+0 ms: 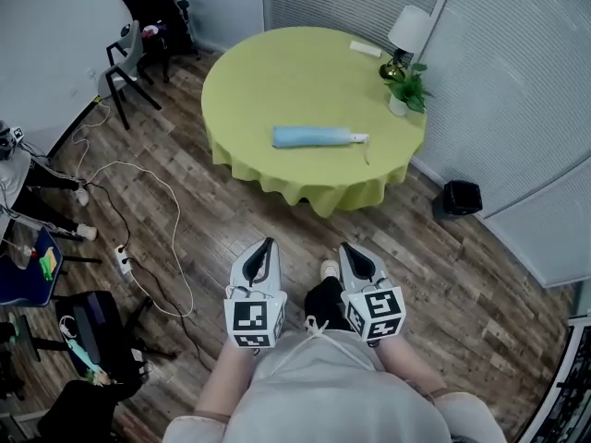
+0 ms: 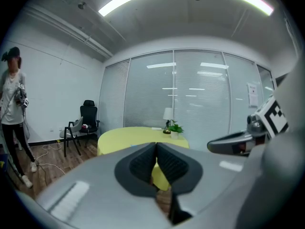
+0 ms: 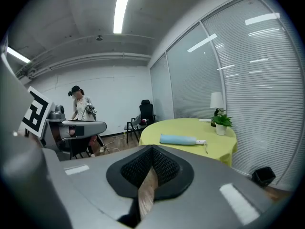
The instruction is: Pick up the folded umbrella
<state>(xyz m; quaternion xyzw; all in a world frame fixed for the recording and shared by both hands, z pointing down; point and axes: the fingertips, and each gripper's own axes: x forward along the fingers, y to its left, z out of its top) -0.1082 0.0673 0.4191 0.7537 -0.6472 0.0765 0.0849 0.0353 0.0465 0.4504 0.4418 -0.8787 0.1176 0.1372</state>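
Note:
A folded light-blue umbrella with a white handle lies on the round table with the yellow-green cloth, towards its near edge. The right gripper view shows the umbrella across the floor from me. My left gripper and right gripper are side by side above the wooden floor, well short of the table. Both point at the table and both are shut with nothing between the jaws. In the left gripper view the table is ahead and the umbrella is hidden behind the jaws.
A potted plant, a white lamp and a small white object stand at the table's far right. Chairs and cables are on the left. A black bin sits right of the table. A person stands at the back.

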